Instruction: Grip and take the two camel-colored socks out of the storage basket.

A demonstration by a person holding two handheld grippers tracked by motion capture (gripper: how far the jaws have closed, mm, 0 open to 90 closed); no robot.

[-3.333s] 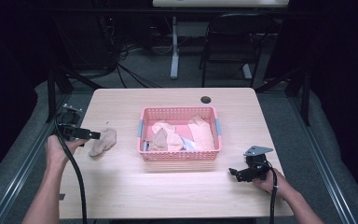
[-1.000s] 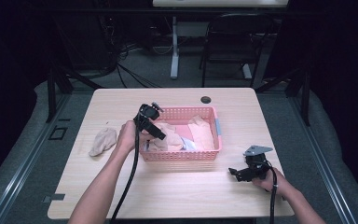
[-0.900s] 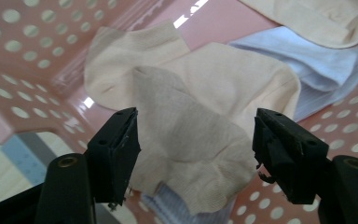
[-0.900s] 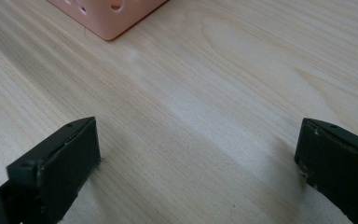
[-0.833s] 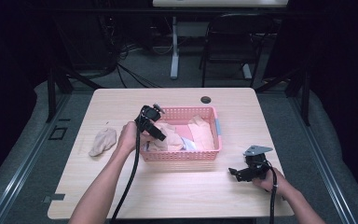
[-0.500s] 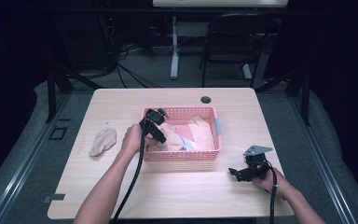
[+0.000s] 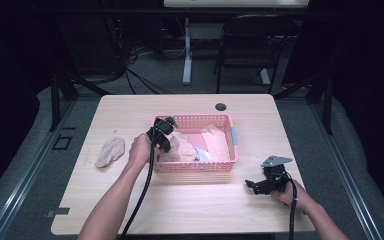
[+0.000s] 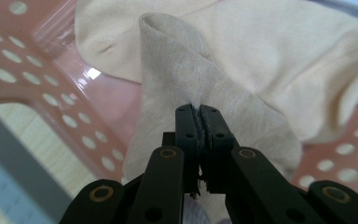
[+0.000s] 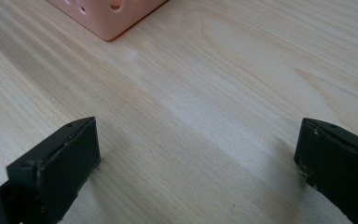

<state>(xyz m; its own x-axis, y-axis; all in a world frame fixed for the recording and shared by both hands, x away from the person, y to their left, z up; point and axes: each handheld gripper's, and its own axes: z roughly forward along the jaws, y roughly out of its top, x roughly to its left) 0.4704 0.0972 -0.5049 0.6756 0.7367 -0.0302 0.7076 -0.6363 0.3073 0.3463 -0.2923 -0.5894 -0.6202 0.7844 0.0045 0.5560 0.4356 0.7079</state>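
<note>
Emptying the basket [image 7: 230, 134]: one sock [image 7: 110, 151] out, near the table's left edge.
Left gripper [image 8: 199, 114] has just closed, pinching a second sock [image 8: 177, 79]; right gripper [image 9: 196, 163] gapes, idle.

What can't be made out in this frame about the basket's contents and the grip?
- High view: the left gripper and hand cover the sock and that corner of the basket.
- High view: items in the basket are too small to count or name.
- Left gripper view: the shut jaws have just closed on a fold of the sock; the sock's lower part is cut off, the basket floor blurred.
- Right gripper view: the basket corner is cut off by the top edge.
</note>
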